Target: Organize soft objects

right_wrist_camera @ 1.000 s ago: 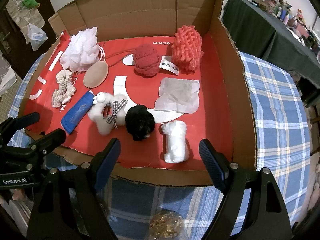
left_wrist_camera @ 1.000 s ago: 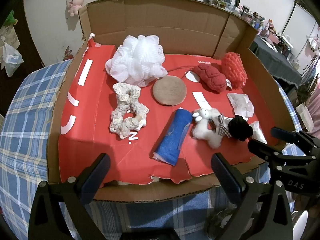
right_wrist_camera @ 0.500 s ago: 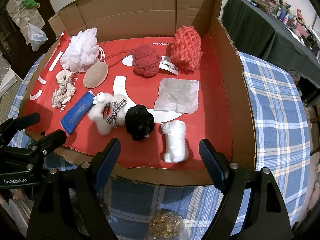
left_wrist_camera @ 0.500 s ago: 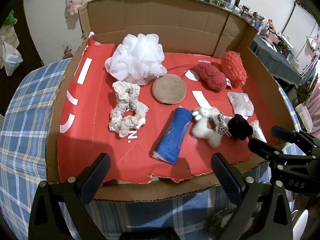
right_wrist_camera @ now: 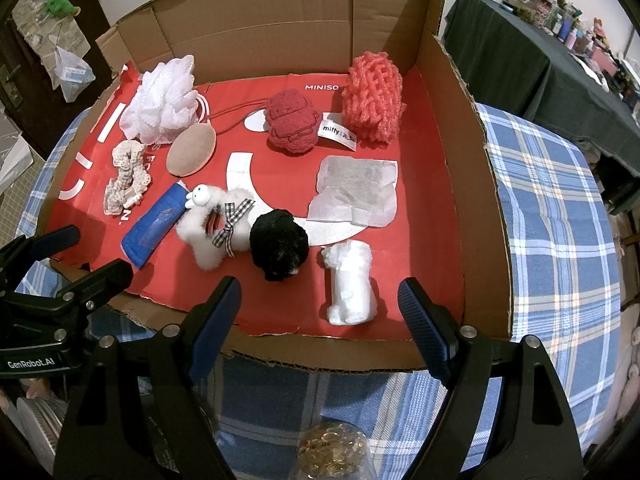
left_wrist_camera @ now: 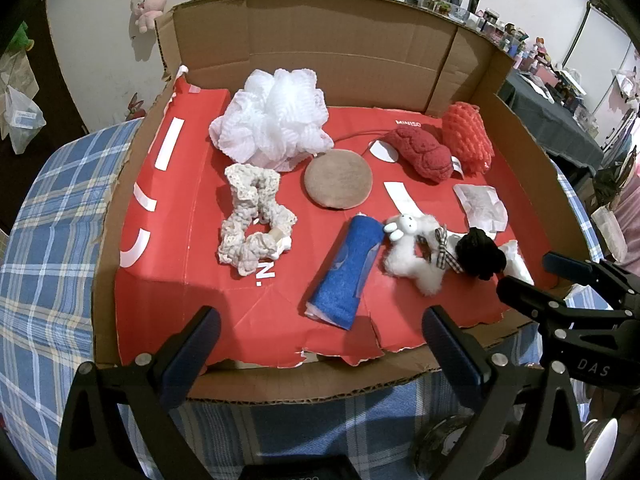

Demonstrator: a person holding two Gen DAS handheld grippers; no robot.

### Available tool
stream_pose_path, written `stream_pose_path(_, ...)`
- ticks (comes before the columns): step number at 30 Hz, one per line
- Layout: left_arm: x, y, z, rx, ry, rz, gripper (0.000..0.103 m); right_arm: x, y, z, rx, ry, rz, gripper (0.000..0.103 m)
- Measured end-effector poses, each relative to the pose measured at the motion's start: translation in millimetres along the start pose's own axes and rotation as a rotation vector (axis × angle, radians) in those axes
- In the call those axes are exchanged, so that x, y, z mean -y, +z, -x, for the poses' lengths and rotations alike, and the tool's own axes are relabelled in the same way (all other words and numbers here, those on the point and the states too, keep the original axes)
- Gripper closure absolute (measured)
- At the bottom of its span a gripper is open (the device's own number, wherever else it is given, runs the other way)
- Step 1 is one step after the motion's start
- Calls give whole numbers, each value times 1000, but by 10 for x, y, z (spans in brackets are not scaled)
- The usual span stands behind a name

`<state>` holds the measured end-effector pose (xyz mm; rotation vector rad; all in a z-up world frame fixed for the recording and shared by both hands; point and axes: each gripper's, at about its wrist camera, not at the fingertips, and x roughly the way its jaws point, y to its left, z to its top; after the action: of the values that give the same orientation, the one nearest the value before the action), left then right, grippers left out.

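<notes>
A cardboard box [left_wrist_camera: 344, 60] lined with red paper holds several soft things: a white mesh pouf [left_wrist_camera: 276, 120], a cream scrunchie [left_wrist_camera: 252, 224], a tan round pad [left_wrist_camera: 338, 180], a blue rolled cloth [left_wrist_camera: 346, 272], a white plush animal [left_wrist_camera: 412, 256], a black pompom [right_wrist_camera: 280, 244], a white roll [right_wrist_camera: 352, 284], a red knitted piece [right_wrist_camera: 292, 124] and a coral mesh sponge [right_wrist_camera: 374, 96]. My left gripper [left_wrist_camera: 320, 344] is open and empty at the box's front edge. My right gripper [right_wrist_camera: 320, 316] is open and empty, in front of the white roll.
The box stands on a blue plaid tablecloth [right_wrist_camera: 552, 208]. A flat white sachet [right_wrist_camera: 356, 192] lies in the box. A clear container of gold bits [right_wrist_camera: 332, 452] sits under the right gripper. A dark table with clutter [right_wrist_camera: 540, 40] stands at the far right.
</notes>
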<state>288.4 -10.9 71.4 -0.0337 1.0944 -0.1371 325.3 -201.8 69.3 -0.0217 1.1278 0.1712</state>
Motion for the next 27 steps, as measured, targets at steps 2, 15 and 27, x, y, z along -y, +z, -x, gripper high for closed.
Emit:
stream_pose_path(2,0,2,-3,-1,0,1,1,0,-1,-1,1,0,-1,23)
stream_pose_path(15,-6,7,-8,-3,-1,3,0,2,-7,-1,4,0,-1,23)
stream_pose_path(27,-5,4,-8,-3,0,4,0,5,-7,1,7,0,-1,23)
